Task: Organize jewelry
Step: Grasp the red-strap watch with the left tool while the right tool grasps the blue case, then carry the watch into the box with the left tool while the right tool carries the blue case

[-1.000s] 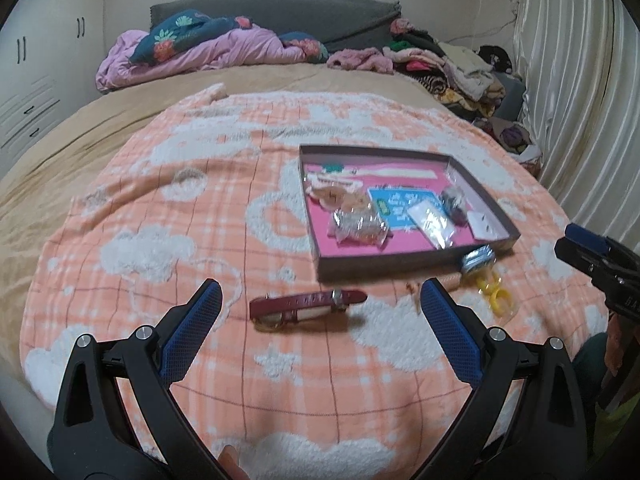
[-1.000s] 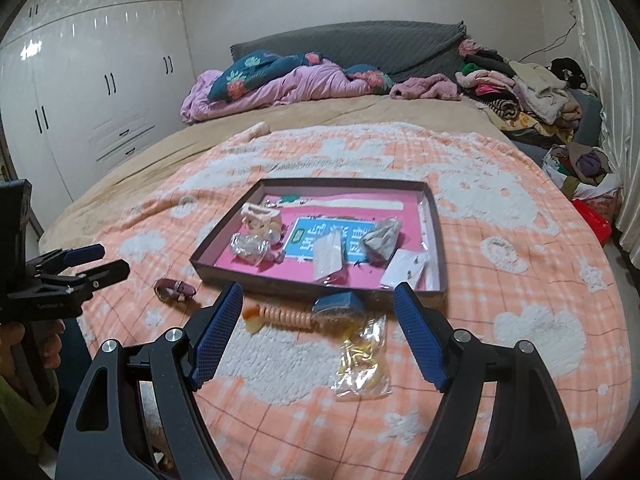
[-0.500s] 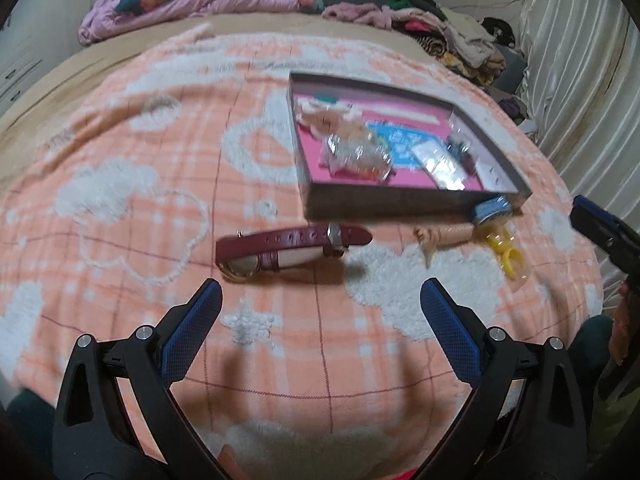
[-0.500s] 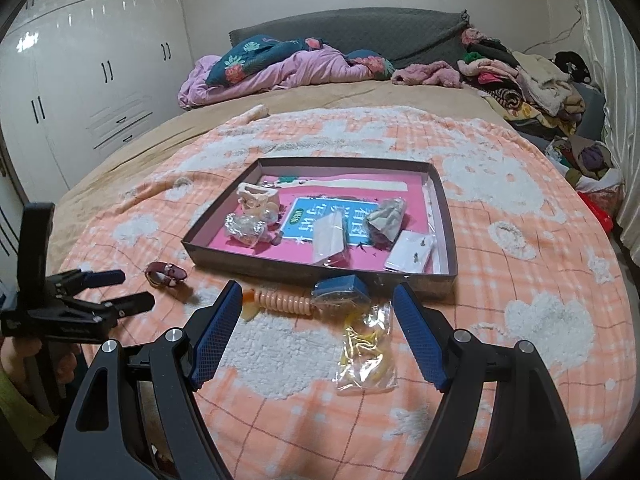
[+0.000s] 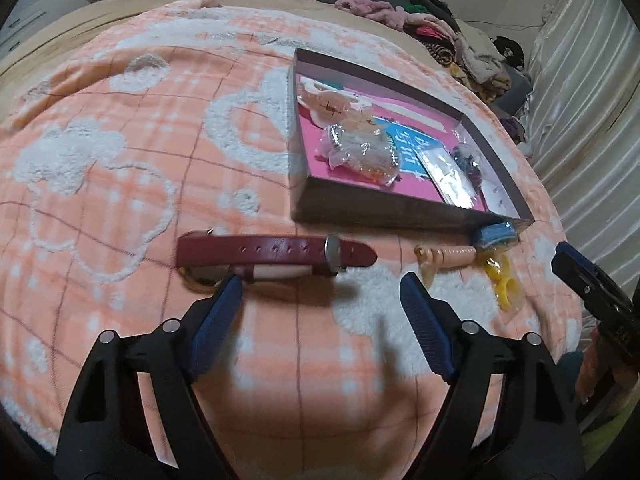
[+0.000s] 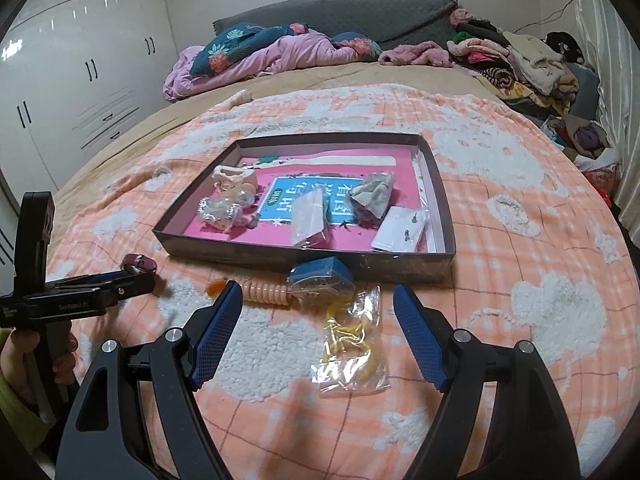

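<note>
- Left wrist view: an orange-and-white checked fleece blanket (image 5: 120, 168) covers the bed.
- A shallow dark cardboard box with a pink floor (image 5: 384, 218) sits mid-blanket, holding bagged jewelry.
- Left hand-held gripper (image 5: 320, 304), jaws wide apart, hovers just before a burgundy leather-strap watch (image 5: 276, 254) lying outside the box's near-left corner.
- Right hand-held gripper (image 6: 318, 314), jaws apart and holding nothing, faces a clear plastic bag of yellow pieces (image 6: 354, 344) and a peach coiled band (image 6: 266, 292) along the box's near edge.

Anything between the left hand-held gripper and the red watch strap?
No object: in the left wrist view only bare blanket separates the open left hand-held gripper from the red watch strap.
</note>
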Available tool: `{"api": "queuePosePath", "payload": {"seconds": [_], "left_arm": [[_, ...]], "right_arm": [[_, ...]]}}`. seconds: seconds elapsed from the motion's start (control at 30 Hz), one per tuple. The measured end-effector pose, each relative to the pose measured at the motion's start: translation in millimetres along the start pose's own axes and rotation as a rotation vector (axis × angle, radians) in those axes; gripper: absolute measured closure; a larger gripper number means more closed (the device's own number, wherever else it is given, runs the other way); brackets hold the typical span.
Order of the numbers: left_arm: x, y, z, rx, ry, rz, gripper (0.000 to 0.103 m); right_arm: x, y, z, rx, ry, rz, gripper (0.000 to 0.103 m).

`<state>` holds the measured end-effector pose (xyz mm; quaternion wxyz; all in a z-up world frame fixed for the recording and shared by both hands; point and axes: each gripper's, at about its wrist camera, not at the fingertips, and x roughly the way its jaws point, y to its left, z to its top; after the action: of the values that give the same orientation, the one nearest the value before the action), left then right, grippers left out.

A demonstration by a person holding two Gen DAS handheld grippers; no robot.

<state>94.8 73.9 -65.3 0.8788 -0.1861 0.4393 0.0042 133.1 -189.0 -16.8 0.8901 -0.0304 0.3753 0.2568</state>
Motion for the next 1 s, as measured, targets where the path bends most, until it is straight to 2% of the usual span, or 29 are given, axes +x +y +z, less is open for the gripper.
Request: {"api": "queuePosePath", "payload": {"seconds": [0.37,0.43,0.6,0.67,0.77,0.87,1.0], "left_arm": [[21.1,-3.2,14.5,-0.001,-0.025,0.052,0.032],[23.6,-4.1,15.5,0.005,-0.031,0.069,0.037],[29.1,-6.2,18.0,0.02,-0.036,0.093,0.044],[30.9,-9.1,17.2,0.044,-0.033,0.105,0.06],[32.0,-10.8,17.0,0.064,-0.029,0.111,0.068],[29.3,-11.1,17.3,0.069,-0.031,0.09,0.077],[23.6,-13.7,16.8,0.085,-0.04,0.071,0.08]], "right_arm": [[43.8,0.7,-2.8,-0.019,0.061,-0.025,0.027],[49.9,1.6,-2.1,-0.018,0.066,-0.027,0.034],[65.6,3.6,-1.9,-0.017,0.089,-0.04,0.04],[70.6,4.8,-2.7,-0.022,0.087,-0.048,0.041],[76.9,7.5,-3.4,-0.039,0.083,-0.063,0.05],[79.7,9.4,-5.8,-0.055,0.074,-0.072,0.051],[78.4,7.1,-7.3,-0.047,0.062,-0.06,0.051]]}}
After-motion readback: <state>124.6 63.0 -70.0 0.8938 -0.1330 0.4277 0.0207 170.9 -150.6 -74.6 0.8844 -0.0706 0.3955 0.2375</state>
